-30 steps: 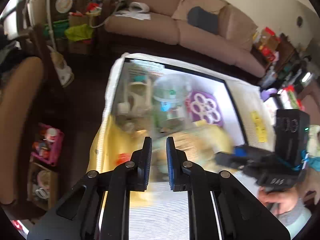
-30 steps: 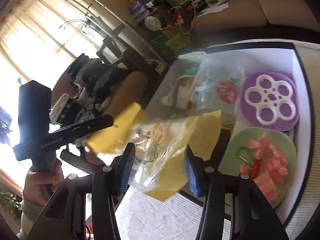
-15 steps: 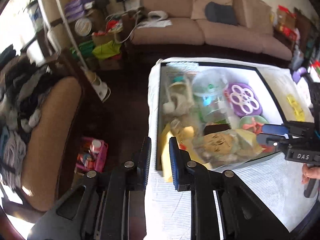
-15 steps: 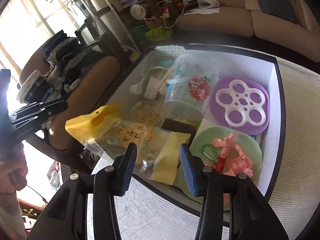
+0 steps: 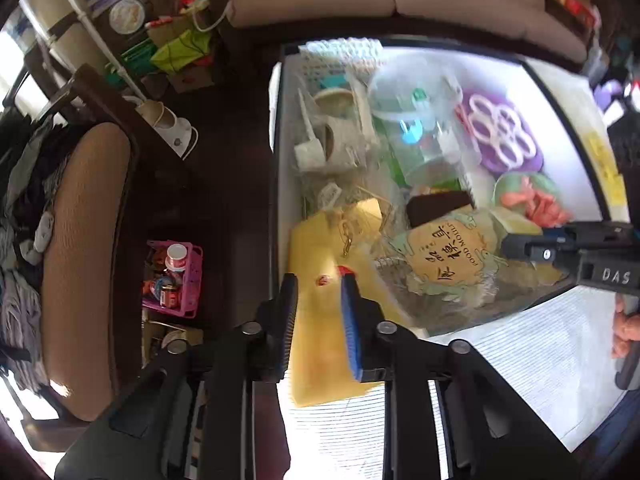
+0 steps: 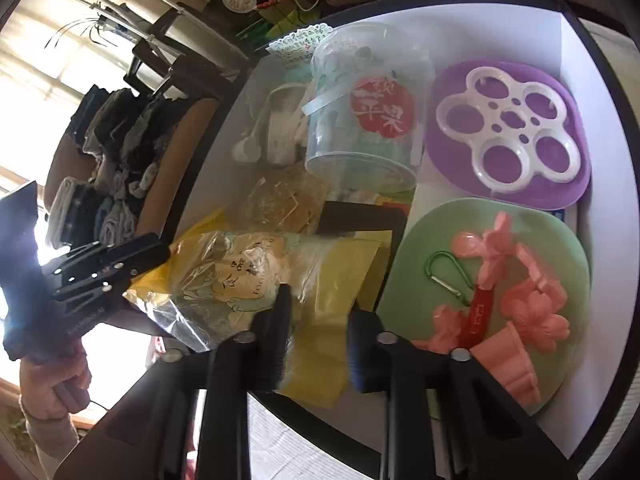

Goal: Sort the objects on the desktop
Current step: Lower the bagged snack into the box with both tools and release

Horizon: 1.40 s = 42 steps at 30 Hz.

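Clear plastic bag with yellow backing (image 6: pixel 256 280) lies at the white tray's (image 6: pixel 576 40) near edge. Left gripper (image 5: pixel 318 316) straddles its yellow corner, right gripper (image 6: pixel 320 320) its middle, both spread; close squarely before lifting.

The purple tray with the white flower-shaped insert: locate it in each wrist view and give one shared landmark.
Left wrist view: the purple tray sits upper right, inside the white box, right of the clear plastic tub.
Right wrist view: the same tray sits upper right, above the green plate.
Shared landmark: the clear tub, directly left of the tray in both.
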Each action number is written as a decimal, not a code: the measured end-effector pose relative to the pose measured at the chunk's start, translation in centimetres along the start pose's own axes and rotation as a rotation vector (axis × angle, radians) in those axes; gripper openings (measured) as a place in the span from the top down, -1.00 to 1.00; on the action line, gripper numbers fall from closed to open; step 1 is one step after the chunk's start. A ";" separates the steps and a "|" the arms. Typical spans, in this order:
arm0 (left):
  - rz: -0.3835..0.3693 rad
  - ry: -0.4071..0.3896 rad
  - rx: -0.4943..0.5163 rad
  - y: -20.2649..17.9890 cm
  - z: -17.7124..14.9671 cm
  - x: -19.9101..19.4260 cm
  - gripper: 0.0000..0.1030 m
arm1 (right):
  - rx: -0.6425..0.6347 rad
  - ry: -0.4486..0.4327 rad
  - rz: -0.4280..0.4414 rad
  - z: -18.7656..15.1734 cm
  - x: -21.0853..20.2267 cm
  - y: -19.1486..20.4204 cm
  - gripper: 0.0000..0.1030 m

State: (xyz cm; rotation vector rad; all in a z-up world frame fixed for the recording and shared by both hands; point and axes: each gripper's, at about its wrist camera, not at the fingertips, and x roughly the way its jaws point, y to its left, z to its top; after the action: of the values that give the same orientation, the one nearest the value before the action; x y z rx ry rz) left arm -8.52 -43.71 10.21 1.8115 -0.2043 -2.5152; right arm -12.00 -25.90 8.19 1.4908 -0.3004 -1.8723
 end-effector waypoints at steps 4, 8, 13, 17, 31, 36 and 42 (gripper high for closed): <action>-0.102 0.014 0.019 -1.8 0.6 0.6 1.00 | -0.062 -0.038 0.024 -0.1 -0.8 1.5 0.62; -0.186 -0.024 0.011 -3.7 1.7 0.3 0.99 | -0.209 -0.122 -0.060 -1.0 -1.8 4.0 0.62; -0.172 -0.057 -0.012 -4.0 2.7 -0.4 0.97 | -0.588 -0.271 -0.319 -3.0 -2.5 8.8 0.62; -0.146 -0.052 -0.053 -1.1 1.9 -1.5 0.93 | -0.730 -0.140 -0.488 -3.3 0.7 8.7 0.64; -0.048 0.153 0.075 -2.2 0.9 3.0 0.94 | -0.444 0.024 -0.337 -1.8 0.9 4.7 0.63; -0.039 0.210 0.072 -3.3 2.6 6.0 0.94 | -0.436 0.069 -0.331 -1.0 2.6 4.8 0.62; -0.067 0.223 0.036 -2.5 2.8 8.2 0.94 | -0.424 0.108 -0.319 -0.8 3.0 4.6 0.49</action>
State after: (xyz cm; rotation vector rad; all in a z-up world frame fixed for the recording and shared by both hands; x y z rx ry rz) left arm -13.70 -41.82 3.09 2.1272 -0.1852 -2.3395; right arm -9.77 -31.00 8.38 1.3906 0.3863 -1.9330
